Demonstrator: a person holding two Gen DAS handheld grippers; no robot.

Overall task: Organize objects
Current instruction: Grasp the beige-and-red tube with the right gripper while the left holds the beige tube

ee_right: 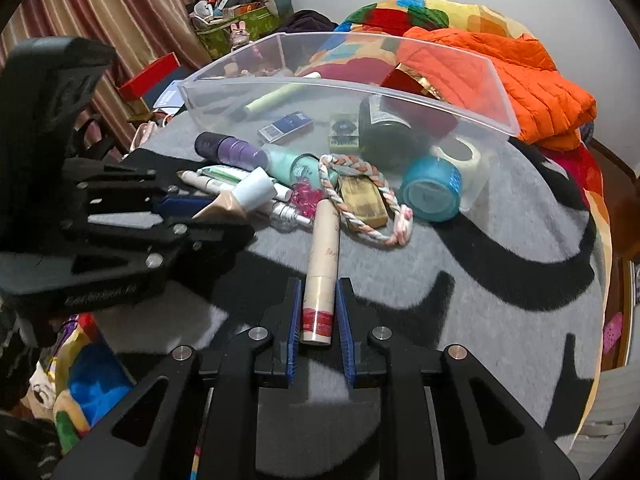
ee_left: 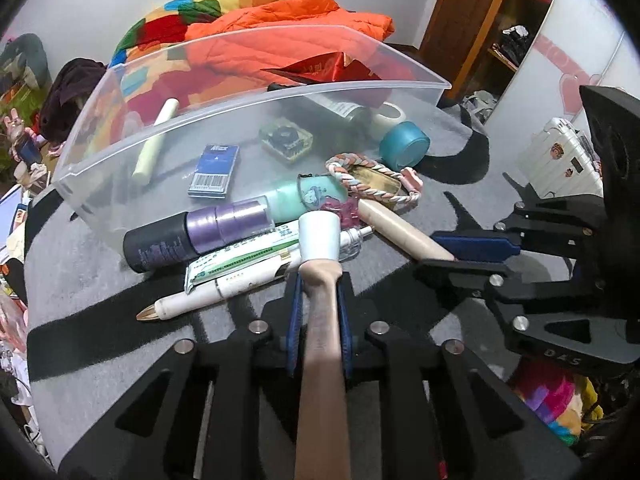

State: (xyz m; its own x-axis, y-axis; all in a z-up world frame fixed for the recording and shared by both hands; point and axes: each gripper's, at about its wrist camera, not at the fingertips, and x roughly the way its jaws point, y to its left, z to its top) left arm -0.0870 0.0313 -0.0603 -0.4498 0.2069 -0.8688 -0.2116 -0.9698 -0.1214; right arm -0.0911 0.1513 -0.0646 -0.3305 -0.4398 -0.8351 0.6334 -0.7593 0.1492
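Holding a tube in each gripper, you have both loads short of the clear plastic bin (ee_left: 248,92), and the bin lies ahead of both.

Your left gripper (ee_left: 318,300) is clamped narrow on the flattened tail of the beige squeeze tube (ee_left: 320,328); its white cap (ee_left: 319,240) points straight forward toward the bin's near wall. That long axis runs along the fingers, so the tube leads cap first.

Your right gripper (ee_right: 318,312) is pinched on the base end of the cream stick tube (ee_right: 322,264), at its red-printed band. This tube also runs forward along the fingers, and its far end reaches into the pile by the braided rope ring (ee_right: 356,196) and the pink plastic piece (ee_right: 304,200). Whether that far end rests on them I cannot tell from these views.

Between each gripper and the bin lies the heap on the grey rug: the purple-capped bottle (ee_left: 200,236), the white pen-shaped tube (ee_left: 224,292), the mint tube (ee_left: 296,200). The teal tape roll (ee_right: 432,190) sits against the bin's right end.

The left gripper looks the nearer to the bin wall, so its tube probably has the shorter path; both must lift over the heap and the rim.
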